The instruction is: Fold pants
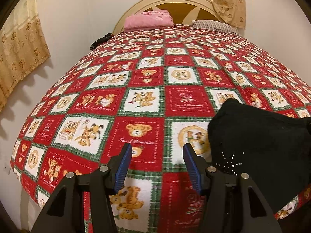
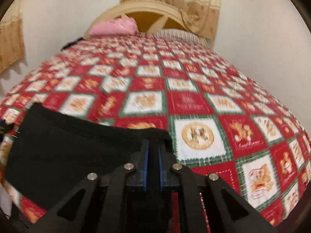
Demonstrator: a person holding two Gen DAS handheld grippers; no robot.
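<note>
The right gripper (image 2: 153, 150) pinches the black pants (image 2: 77, 145) at lower centre. The left gripper (image 1: 157, 155) hangs open over the bed (image 1: 136, 77). That thin edge hold could slip when lifted.

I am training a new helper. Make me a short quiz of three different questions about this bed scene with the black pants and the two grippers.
1. True or false: the left gripper is closed on the black pants.
2. Multiple choice: what is between the right gripper's fingers? A) the bedspread B) black pants cloth C) the pink folded cloth
3. Short answer: what lies at the headboard end of the bedspread, on the left in the picture?

Key:
1. False; it is open over the bedspread, beside the pants.
2. B
3. A pink folded cloth, with a striped pillow to its right.
</note>
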